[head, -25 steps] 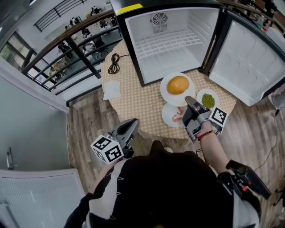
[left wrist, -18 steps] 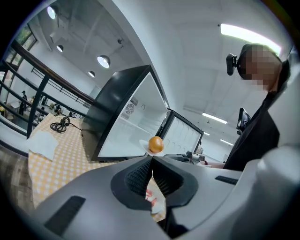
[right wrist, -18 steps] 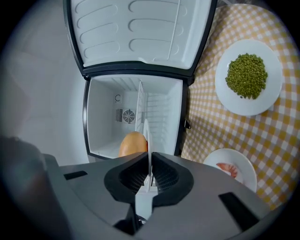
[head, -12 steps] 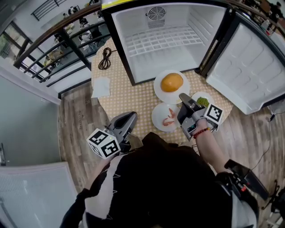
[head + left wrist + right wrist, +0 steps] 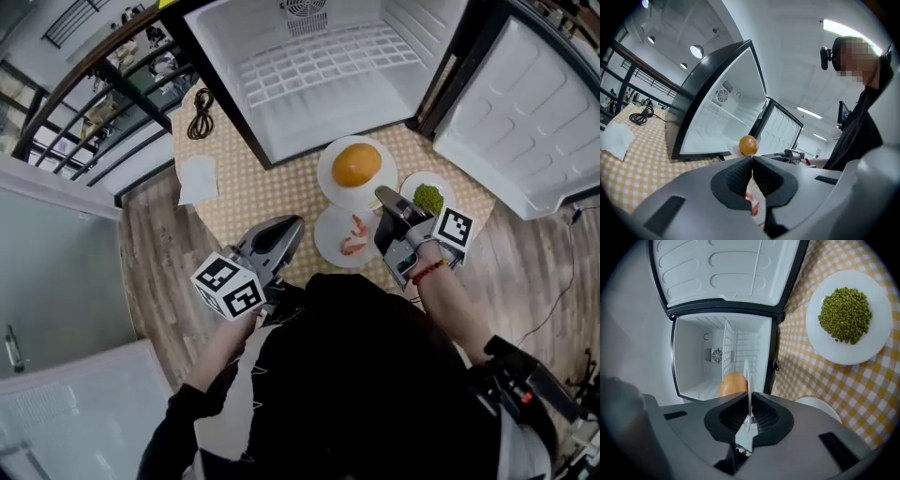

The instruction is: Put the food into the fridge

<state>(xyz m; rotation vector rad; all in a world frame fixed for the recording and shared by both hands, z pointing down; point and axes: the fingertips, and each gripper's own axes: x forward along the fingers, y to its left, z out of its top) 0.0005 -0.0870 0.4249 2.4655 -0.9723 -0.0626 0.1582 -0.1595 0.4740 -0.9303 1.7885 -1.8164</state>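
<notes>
Right gripper (image 5: pixel 749 401) fingers are clamped on the bun plate (image 5: pixel 330 187) rim at its 5 o'clock, the plate resting on the bench (image 5: pixel 272 192). Left gripper (image 5: pixel 752 160) fingers are together, empty. Next, I'd say, lift it level into the fridge (image 5: pixel 309 94) at 12 o'clock.

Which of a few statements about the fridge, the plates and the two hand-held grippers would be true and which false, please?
1. The fridge has its door open. True.
2. The right hand-held gripper is closed on the rim of the plate of orange food. True.
3. The plate of green peas is inside the fridge. False: it sits on the checked tablecloth.
4. The left hand-held gripper grips a plate. False: its jaws are shut on nothing.
5. A black cable lies on the table beside the fridge. True.
</notes>
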